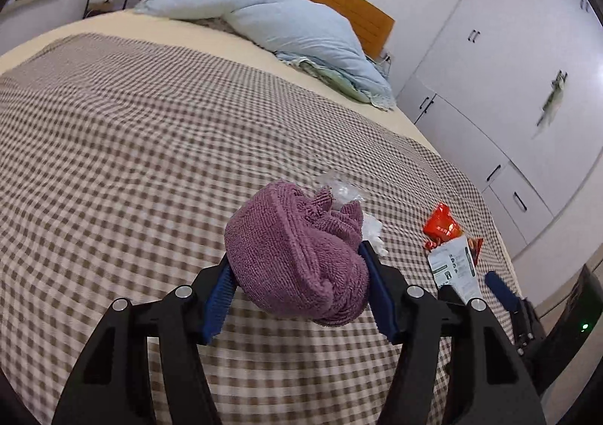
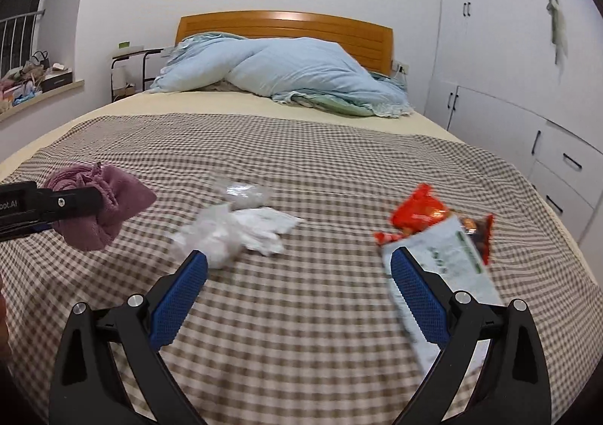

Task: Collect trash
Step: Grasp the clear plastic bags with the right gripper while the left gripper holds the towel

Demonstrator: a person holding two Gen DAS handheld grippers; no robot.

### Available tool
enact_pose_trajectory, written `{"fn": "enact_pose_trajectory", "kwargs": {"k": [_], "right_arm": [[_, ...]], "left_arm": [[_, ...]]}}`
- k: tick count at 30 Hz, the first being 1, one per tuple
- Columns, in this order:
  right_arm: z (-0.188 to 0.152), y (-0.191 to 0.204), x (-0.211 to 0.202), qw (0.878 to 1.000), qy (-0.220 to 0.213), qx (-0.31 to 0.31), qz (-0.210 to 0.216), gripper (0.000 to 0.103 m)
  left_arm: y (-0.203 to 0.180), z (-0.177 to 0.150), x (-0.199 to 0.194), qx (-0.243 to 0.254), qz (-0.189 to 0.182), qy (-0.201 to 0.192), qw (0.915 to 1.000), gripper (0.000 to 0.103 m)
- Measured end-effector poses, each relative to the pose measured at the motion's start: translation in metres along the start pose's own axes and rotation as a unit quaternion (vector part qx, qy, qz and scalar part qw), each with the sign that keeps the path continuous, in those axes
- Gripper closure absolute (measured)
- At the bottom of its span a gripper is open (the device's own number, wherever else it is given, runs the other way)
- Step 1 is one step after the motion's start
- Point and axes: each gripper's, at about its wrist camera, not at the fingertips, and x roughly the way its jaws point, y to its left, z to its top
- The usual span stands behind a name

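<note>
Purple towel (image 1: 297, 255) sits bunched and clamped between the left gripper (image 1: 297, 274) fingers, lifted above the checked bed cover (image 1: 132, 161). Right gripper (image 2: 299, 297) fingers stand apart, grasping nothing; crumpled white plastic (image 2: 230, 229) lies just ahead-left, a white packet (image 2: 444, 255) angled alongside the right finger, its print blurred.

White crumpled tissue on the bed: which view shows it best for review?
The right wrist view. There the white crumpled tissue lies in full sight on the checked blanket. In the left wrist view the purple towel held in the left gripper hides most of it.
</note>
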Motion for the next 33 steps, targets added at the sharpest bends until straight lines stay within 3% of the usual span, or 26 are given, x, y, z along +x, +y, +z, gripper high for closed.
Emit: {"fn": "enact_pose_trajectory", "kwargs": {"k": [8,18,25,26,27,28,30,31,33], "right_arm": [[0.015,0.037,0.029,0.999,0.031,0.005,0.019,0.009],[0.025,0.082,0.072,0.997,0.067,-0.021,-0.021,0.009],[0.018,0.088,0.095,0.993,0.105,-0.029,-0.036,0.01],[0.017,0.088,0.097,0.992,0.113,-0.027,-0.04,0.015],[0.017,0.088,0.1,0.992,0.117,-0.027,-0.042,0.035],[0.017,0.088,0.101,0.991,0.12,-0.027,-0.046,0.049],[0.016,0.088,0.105,0.99,0.133,-0.024,-0.044,0.051],[0.015,0.087,0.107,0.989,0.14,-0.024,-0.035,0.06],[0.013,0.085,0.106,0.989,0.146,-0.022,-0.028,0.068]], "left_arm": [[0.034,0.011,-0.01,-0.037,0.007,-0.01,0.9993,0.043],[0.05,0.012,-0.006,-0.078,-0.005,0.0,0.9969,0.043],[0.054,0.011,-0.007,-0.087,-0.01,0.005,0.9961,0.043],[0.053,0.011,-0.008,-0.087,-0.011,0.005,0.9961,0.043],[0.053,0.012,-0.008,-0.088,-0.011,0.005,0.9961,0.043],[0.053,0.012,-0.009,-0.088,-0.012,0.004,0.996,0.043],[0.055,0.012,-0.007,-0.089,-0.013,0.006,0.996,0.043],[0.055,0.012,-0.007,-0.09,-0.014,0.008,0.9958,0.043],[0.057,0.012,-0.006,-0.094,-0.016,0.01,0.9954,0.043]]}}
